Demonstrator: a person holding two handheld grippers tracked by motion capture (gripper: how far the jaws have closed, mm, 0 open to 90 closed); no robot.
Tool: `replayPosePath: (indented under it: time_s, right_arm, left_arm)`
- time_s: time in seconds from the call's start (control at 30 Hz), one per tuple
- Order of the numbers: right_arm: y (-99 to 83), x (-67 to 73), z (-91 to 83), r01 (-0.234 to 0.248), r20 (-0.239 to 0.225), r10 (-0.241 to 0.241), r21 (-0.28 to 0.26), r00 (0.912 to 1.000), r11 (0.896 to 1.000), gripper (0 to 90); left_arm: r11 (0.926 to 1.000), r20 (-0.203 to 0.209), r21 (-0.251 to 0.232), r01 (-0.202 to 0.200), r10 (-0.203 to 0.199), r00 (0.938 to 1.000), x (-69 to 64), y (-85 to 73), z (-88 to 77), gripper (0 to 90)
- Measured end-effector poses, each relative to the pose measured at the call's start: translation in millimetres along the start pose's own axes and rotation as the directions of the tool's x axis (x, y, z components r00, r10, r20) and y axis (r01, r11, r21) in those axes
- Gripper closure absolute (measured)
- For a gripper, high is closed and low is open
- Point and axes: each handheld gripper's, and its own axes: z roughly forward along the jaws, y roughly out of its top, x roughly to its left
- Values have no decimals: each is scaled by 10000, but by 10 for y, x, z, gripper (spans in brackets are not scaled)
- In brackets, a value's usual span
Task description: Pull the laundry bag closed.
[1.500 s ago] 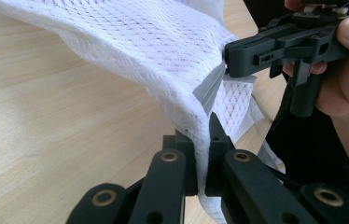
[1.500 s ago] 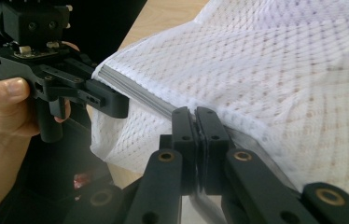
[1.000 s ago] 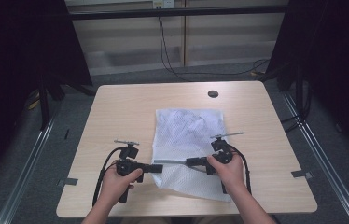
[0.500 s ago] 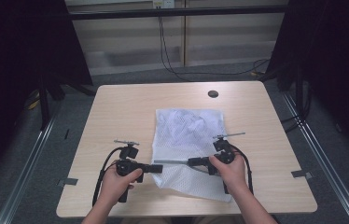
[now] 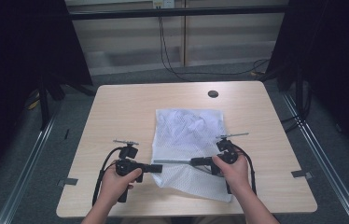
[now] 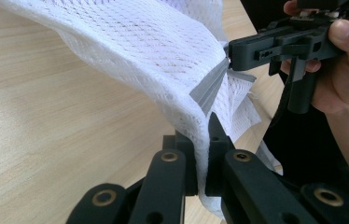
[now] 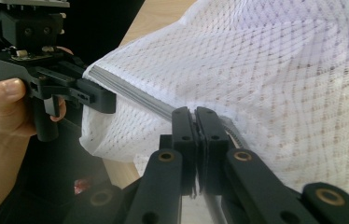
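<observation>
The mesh bag (image 5: 189, 144) lies in the middle of the table (image 5: 116, 112). The left gripper (image 5: 156, 167) pinches the bag's near left edge tight. The right gripper (image 5: 196, 162) pinches the zip (image 5: 175, 161) a bit to the right of that.

To open the zip well, I think the left one should hold firm while the right one pulls straight along the zip, slowly, so the mesh does not snag.

A small dark round spot (image 5: 213, 93) sits beyond the bag, well away. Nothing is in the way.

Hidden and cut-off parts

Between the left gripper (image 6: 202, 154) jaws, the mesh bag (image 6: 154, 51) edge is covered; its far side runs off the frame top, and what the bag holds cannot be told.
</observation>
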Motion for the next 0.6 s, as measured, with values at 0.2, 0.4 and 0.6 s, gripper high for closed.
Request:
replayPosePath:
  time_s: [0.2,0.4,0.6]
  right_arm:
    - [-8,-13,-17,33,-55,-33,-4,10000,10000,876]
    - [-11,-21,-22,-23,-97,23,-8,10000,10000,876]
    - [-9,-25,-31,-74,-126,74,-38,9999,10000,876]
  left_arm:
    - [10000,-11,-4,44,-44,10000,-10,-2,17,887]
    - [10000,-6,13,69,-69,10000,-11,-4,21,887]
    - [10000,-74,4,26,-26,10000,-7,-3,16,887]
